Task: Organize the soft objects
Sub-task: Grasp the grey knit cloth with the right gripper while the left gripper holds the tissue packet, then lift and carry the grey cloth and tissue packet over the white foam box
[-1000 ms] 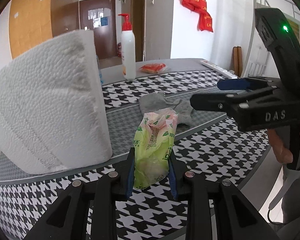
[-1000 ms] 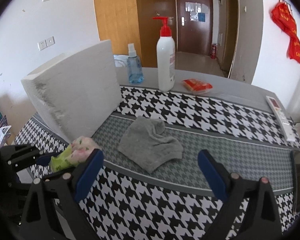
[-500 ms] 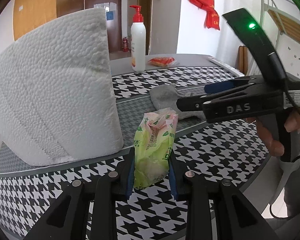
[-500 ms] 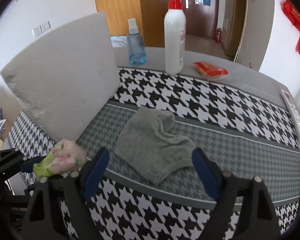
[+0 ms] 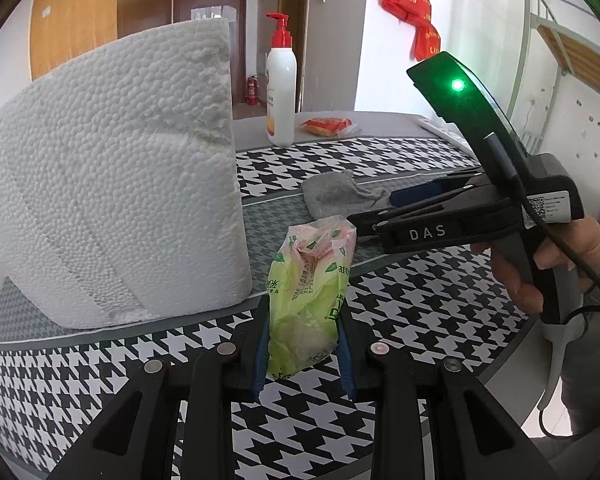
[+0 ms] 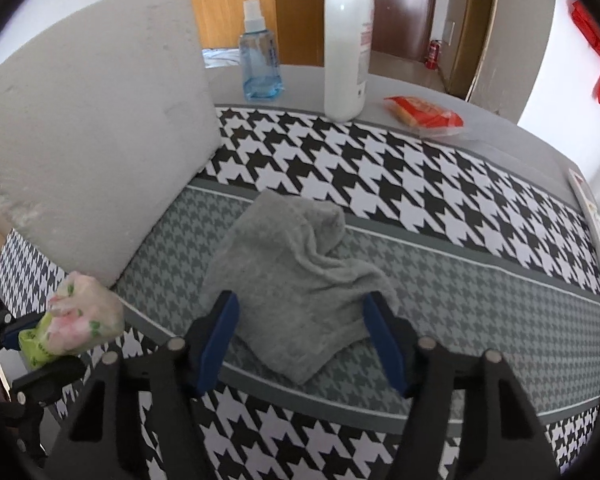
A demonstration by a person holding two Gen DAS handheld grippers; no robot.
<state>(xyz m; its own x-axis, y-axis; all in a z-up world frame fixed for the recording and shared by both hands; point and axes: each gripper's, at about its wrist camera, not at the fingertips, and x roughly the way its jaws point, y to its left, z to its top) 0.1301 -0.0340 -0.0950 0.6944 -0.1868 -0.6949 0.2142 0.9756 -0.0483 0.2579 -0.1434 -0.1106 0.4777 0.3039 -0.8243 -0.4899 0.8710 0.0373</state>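
Left wrist view: the left tool point(image 5: 303, 354) sits at the bottom centre, its blue pads pressed on either side of a green and pink packet point(image 5: 310, 300) that stands upright between them, lifted above the houndstooth cloth point(image 5: 420, 300) covering the bench; a white foam block point(image 5: 112, 216) fills the left of the frame, standing on the cloth; a grey cloth point(image 5: 340, 198) lies crumpled at mid-frame, right of the block; the right tool point(image 5: 384, 210) reaches in from the right, held by a hand point(image 5: 548, 264), its tips over the near edge of the grey cloth; a pump bottle point(image 5: 281, 96) and an orange packet point(image 5: 327, 126) stand at the upper centre on the grey bench top.

Right wrist view: the right tool point(image 6: 300, 332) fills the lower centre, jaws partly apart and lately closing, one blue pad on each side of the grey cloth's point(image 6: 300, 268) near part; whether the pads already touch it I cannot tell; the foam block point(image 6: 92, 120) takes the upper left; the left tool point(image 6: 28, 344) shows at the lower left edge, gripping the packet point(image 6: 80, 316); a blue spray bottle point(image 6: 258, 60), the pump bottle point(image 6: 348, 40) and the orange packet point(image 6: 424, 114) line the top of the frame.
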